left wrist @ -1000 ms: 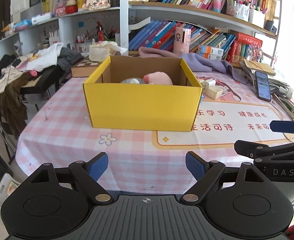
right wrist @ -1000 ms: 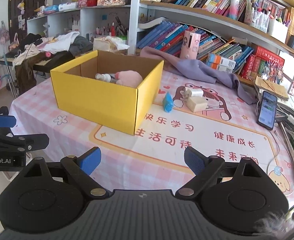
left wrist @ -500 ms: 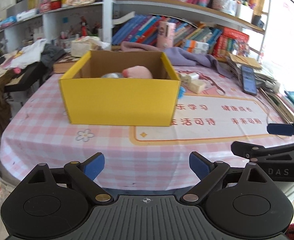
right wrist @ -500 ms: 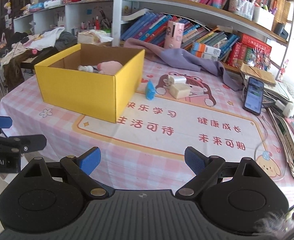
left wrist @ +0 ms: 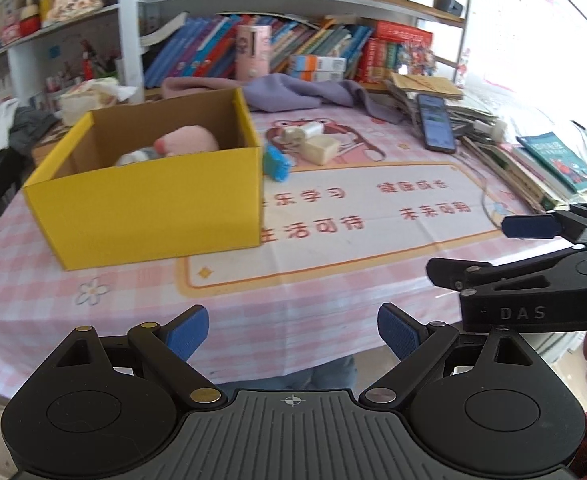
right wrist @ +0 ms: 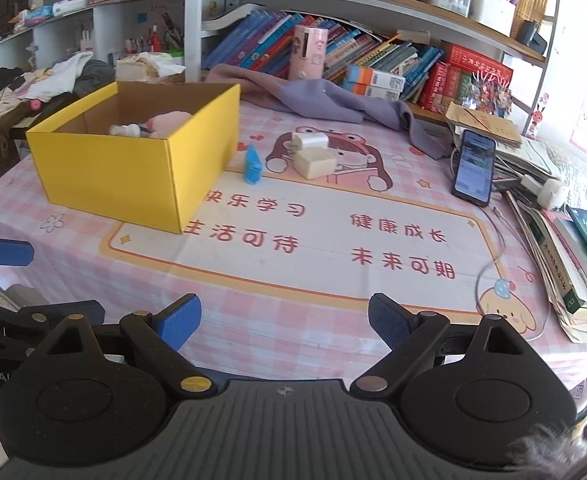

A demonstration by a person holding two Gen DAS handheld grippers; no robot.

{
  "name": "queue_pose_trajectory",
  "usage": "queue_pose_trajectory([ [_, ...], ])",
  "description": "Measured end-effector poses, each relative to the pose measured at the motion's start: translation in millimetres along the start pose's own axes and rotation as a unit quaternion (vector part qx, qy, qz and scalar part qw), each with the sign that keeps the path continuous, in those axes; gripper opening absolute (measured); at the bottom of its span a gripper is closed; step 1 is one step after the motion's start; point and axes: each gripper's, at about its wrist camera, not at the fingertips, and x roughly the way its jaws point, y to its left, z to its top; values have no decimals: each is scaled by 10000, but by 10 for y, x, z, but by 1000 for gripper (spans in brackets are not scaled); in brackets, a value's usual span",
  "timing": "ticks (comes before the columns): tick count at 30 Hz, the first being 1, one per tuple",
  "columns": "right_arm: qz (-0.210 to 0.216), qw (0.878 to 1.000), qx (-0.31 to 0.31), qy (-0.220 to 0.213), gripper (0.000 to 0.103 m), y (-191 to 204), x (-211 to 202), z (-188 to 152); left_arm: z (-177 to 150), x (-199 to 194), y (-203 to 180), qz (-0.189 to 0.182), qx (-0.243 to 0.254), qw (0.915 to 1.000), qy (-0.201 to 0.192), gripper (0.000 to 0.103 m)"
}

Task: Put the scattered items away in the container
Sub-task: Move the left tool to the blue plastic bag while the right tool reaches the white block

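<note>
Pink checked tablecloth under crowded bookshelves; my open yellow cardboard box sits at its left, holding a pink plush. Just right of it lie a blue packet, a cream block and a white roll. My left gripper, fingers just spread wider, and right gripper both gape empty at the table's near edge.

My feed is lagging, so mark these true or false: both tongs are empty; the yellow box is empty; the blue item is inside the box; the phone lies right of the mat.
1. Both left tongs and right tongs are empty: true.
2. The yellow cardboard box is empty: false, a pink soft item lies inside.
3. The small blue item is boxed: false, it stands outside, beside it.
4. The black phone lies right of the mat: true.
</note>
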Motion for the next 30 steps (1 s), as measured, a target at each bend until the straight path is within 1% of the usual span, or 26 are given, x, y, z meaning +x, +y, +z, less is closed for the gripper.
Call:
queue_pose_trajectory([
  [6, -86, 9999, 111, -60, 88, -170, 30, 13, 84, 97, -168, -242, 235, 9994, -75, 92],
  [7, -87, 9999, 130, -66, 86, -202, 39, 16, 104, 117, -192, -260, 257, 9993, -93, 92],
  [10, -76, 9998, 153, -77, 82, -290, 84, 40, 169, 182, -246, -273, 292, 9991, -145, 92],
  [18, -22, 9998, 175, -59, 81, -547, 286, 159, 366, 415, -426, -256, 418, 9986, -195, 90],
  [20, 3, 9998, 178, -43, 79, -631, 356, 206, 426, 484, -463, -213, 416, 9987, -211, 83],
  [21, 12, 9998, 186, -34, 78, -673, 392, 232, 462, 526, -477, -180, 399, 9988, -213, 82],
  [27, 123, 9996, 237, -6, 77, -968, 671, 451, 691, 802, -562, 112, 305, 9992, -248, 77],
  [30, 235, 9994, 236, -21, 76, -1125, 832, 599, 832, 960, -619, 326, 271, 9987, -276, 70],
])
